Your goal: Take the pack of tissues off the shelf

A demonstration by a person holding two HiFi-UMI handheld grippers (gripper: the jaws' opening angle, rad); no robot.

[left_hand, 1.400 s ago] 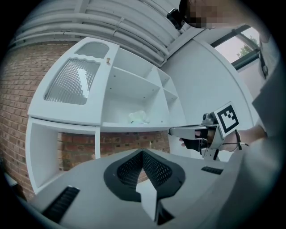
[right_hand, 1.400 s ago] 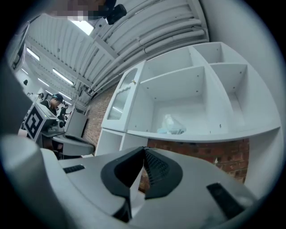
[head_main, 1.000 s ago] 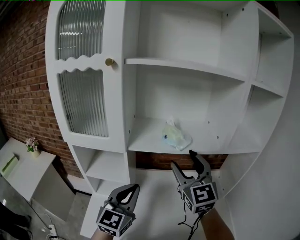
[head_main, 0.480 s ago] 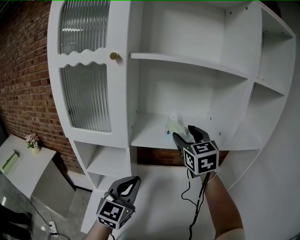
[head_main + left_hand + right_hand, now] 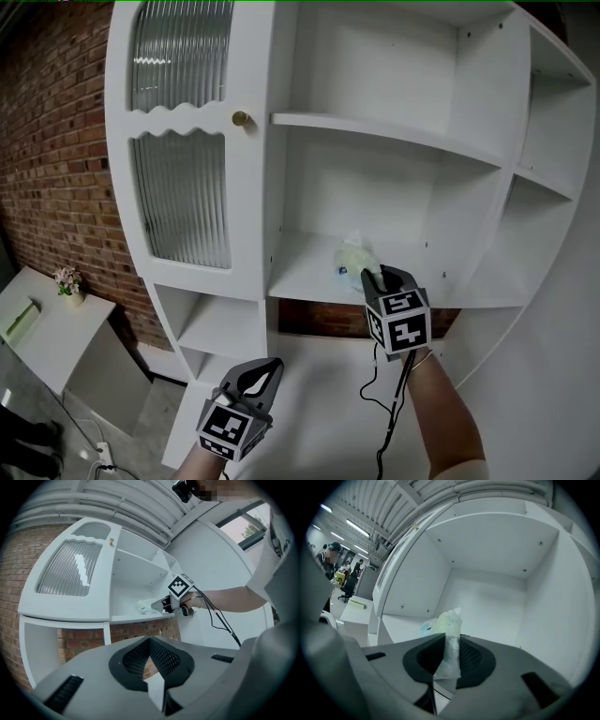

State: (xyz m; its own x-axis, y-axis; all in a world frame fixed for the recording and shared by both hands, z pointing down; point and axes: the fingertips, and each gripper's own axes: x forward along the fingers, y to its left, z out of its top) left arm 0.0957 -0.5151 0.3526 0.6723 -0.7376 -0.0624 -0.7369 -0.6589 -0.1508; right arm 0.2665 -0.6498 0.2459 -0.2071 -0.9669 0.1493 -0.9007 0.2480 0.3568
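Observation:
The pack of tissues [image 5: 353,257], pale green in thin clear plastic, lies on the white shelf [image 5: 305,279] of the open cabinet bay. My right gripper [image 5: 375,277] reaches onto that shelf, and its jaws are closing on the pack's near end. In the right gripper view, the crumpled plastic of the pack [image 5: 449,634] stands pinched between the jaws of the right gripper [image 5: 446,670]. The left gripper view shows the pack [image 5: 146,605] against the right gripper [image 5: 165,605]. My left gripper [image 5: 266,367] hangs low in front of the cabinet, jaws together and empty.
A ribbed-glass door [image 5: 183,197] with a brass knob [image 5: 241,119] stands left of the bay. Another shelf [image 5: 394,131] hangs above the pack. There are side cubbies [image 5: 548,141] at right, a brick wall [image 5: 56,169] at left, and a small white table with a flower pot [image 5: 67,286].
My right gripper rose from below the shelf, reached onto it and closed its jaws on the pack's end. The left gripper stayed low.

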